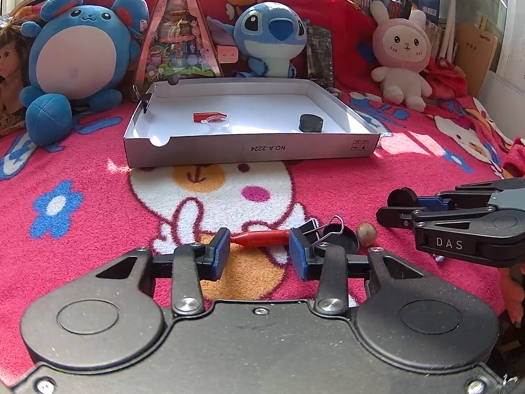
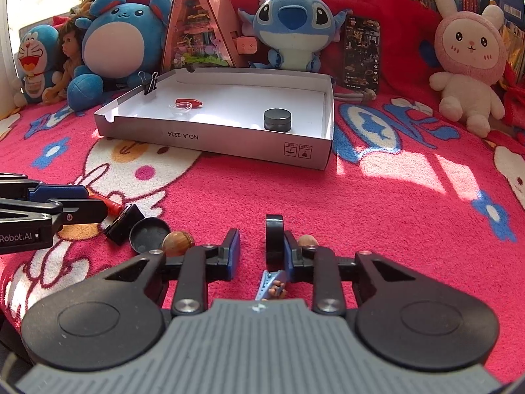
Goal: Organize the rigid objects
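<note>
**Sorting partly done: three pieces boxed, five left on the blanket**

Nearest, our left claw (image 1: pixel 259 252) stood partly open around a red capsule (image 1: pixel 261 238), pads not touching. Our right claw (image 2: pixel 259 249) stood narrowly open, a black disc (image 2: pixel 274 236) upright against one pad; grip uncertain. Near them lay one binder clip (image 2: pixel 123 228), one black cap (image 2: pixel 149 234) and one nut (image 2: pixel 177 243). Farther off, the box (image 1: pixel 249 152) held three pieces.

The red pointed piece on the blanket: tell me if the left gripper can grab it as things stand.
Probably yes. The red pointed piece lies crosswise just past the left gripper, whose open jaws frame it. Only the binder clip crowds its right end.
</note>
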Demonstrator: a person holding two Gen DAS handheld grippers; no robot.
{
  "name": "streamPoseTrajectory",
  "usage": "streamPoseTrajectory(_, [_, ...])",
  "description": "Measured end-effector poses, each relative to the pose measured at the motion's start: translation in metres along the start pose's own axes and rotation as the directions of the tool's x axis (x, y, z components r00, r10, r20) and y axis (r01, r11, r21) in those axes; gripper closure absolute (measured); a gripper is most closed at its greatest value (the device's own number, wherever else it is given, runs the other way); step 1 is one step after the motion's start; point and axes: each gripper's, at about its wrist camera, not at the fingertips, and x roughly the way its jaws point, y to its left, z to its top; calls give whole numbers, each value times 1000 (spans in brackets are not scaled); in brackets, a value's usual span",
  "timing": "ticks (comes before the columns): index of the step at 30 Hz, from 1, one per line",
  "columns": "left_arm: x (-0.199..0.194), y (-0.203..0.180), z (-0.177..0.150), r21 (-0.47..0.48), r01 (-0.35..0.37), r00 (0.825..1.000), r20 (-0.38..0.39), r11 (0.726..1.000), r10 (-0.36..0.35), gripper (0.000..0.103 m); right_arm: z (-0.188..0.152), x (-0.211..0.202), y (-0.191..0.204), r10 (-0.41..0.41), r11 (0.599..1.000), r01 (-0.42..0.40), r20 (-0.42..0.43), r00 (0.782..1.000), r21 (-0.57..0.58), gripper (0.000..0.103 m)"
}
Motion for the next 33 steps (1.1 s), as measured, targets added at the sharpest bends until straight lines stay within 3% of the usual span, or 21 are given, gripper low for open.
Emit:
streamPoseTrajectory(9, [8, -9, -2, -4, -29, 999, 25, 1000, 29, 61, -2, -2, 8, 34, 999, -33, 14, 999, -17, 71])
streamPoseTrajectory(12, [9, -5, 0, -3, -28, 999, 23, 1000, 29, 61, -1, -5, 4, 33, 999, -33, 34, 999, 7, 61])
streamPoseTrajectory(13, [9, -5, 0, 0, -33, 999, 23, 999, 33, 60, -1, -6, 3, 22, 1000, -22, 38, 999, 10, 52])
streamPoseTrajectory(16, [9, -1, 0, 12, -69, 997, 26, 998, 69, 61, 0, -7, -5, -10, 1000, 9, 39, 999, 26, 48])
streamPoseTrajectory(20, [10, 8, 1, 4, -103, 994, 18, 995, 103, 61, 0, -11, -14, -37, 999, 36, 41, 998, 41, 46])
streamPoseTrajectory(25, [5, 12, 0, -10, -94, 995, 16, 996, 94, 61, -2, -13, -10, -39, 999, 39, 41, 998, -1, 44])
streamPoseTrajectory(29, [-4, 6, -2, 14, -82, 996, 30, 997, 81, 51, -3, -9, -1, -50, 998, 51, 38, 998, -44, 44])
streamPoseTrajectory(33, [-10, 6, -5, 30, -101, 994, 33, 994, 100, 49, -3, -5, 2, -62, 997, 63, 36, 997, -37, 44])
